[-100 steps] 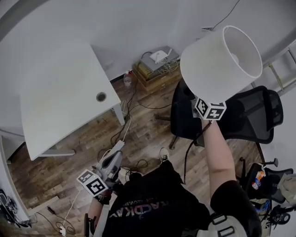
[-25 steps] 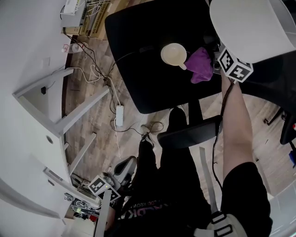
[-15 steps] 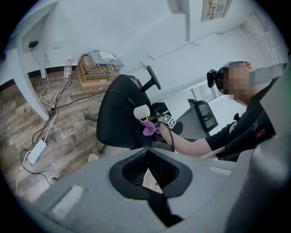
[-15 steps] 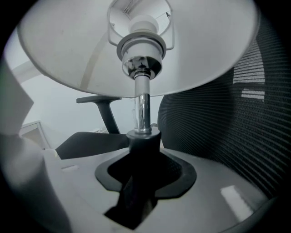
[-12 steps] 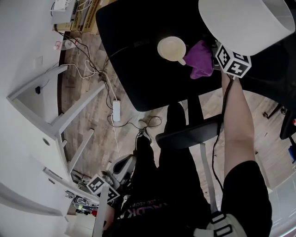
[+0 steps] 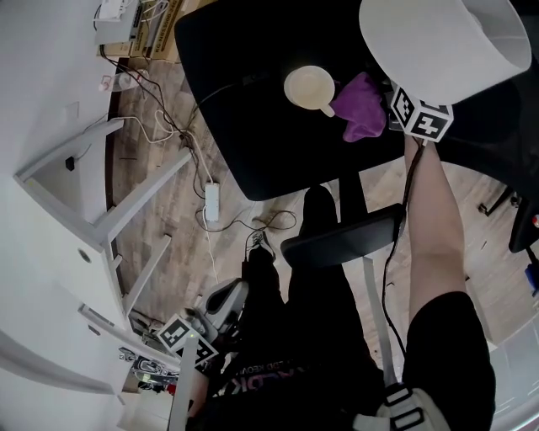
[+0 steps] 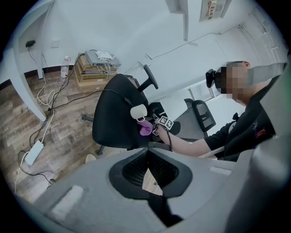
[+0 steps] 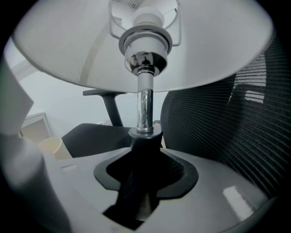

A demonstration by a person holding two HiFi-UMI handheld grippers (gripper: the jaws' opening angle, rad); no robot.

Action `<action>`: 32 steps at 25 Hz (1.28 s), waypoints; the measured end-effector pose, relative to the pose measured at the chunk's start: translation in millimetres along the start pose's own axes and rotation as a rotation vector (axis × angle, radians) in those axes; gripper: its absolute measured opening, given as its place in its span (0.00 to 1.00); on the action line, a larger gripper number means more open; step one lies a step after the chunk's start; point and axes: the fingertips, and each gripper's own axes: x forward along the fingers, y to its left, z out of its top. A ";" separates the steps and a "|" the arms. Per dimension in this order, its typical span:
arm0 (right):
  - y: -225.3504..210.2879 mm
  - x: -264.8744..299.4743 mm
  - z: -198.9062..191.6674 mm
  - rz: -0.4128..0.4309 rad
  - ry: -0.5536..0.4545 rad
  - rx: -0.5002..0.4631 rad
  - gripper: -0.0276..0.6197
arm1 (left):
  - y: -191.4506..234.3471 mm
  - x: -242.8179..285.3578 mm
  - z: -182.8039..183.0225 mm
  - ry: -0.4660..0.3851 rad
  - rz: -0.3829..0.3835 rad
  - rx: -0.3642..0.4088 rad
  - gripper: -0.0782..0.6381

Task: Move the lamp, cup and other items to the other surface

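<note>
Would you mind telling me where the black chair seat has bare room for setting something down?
The chair seat is bare left of the cup in the head view, out to its edge, and along the front edge. The right side is crowded: cup, purple cloth and the lamp cluster there.

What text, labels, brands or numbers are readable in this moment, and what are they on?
No text can be read in full.
Print on the person's black shirt: blurred and cut off, unreadable.
Wall sign: too small to read.
</note>
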 end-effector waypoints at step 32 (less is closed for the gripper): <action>14.9 5.2 -15.5 0.078 0.118 0.000 0.31 | -11.1 3.9 -14.6 -0.041 -0.049 -0.013 0.12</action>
